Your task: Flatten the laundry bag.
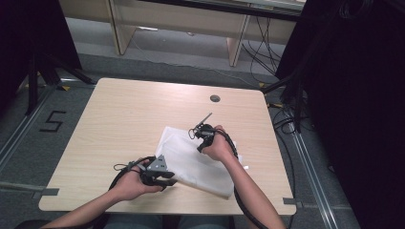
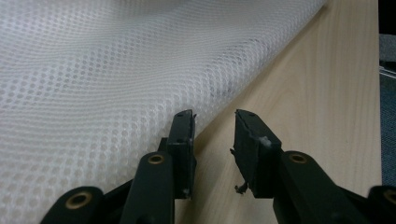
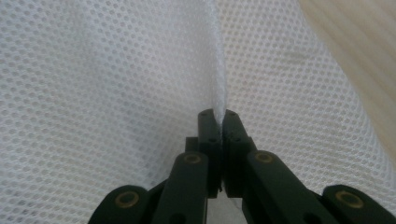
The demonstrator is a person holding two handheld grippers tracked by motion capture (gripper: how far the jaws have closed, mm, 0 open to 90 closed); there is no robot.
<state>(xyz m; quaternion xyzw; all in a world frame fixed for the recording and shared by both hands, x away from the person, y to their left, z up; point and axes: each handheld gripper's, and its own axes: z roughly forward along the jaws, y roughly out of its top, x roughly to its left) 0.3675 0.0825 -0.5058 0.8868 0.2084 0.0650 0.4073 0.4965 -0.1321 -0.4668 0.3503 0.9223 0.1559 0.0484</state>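
The right gripper [image 3: 218, 122] pinches a ridge of the white mesh bag [image 1: 193, 162] to lift it, while the left gripper [image 2: 214, 128] waits with jaws released at its edge.

A pale wooden surface [image 1: 119, 124] on grey floor [image 1: 157, 64], hemmed by dark curtains.

Black drapes [image 1: 353, 95] hang at right and left; a light wooden shelf unit [image 1: 176, 21] stands behind, cables [image 1: 260, 45] trailing beside it, and a taped "5" [image 1: 51, 121] marks the floor.
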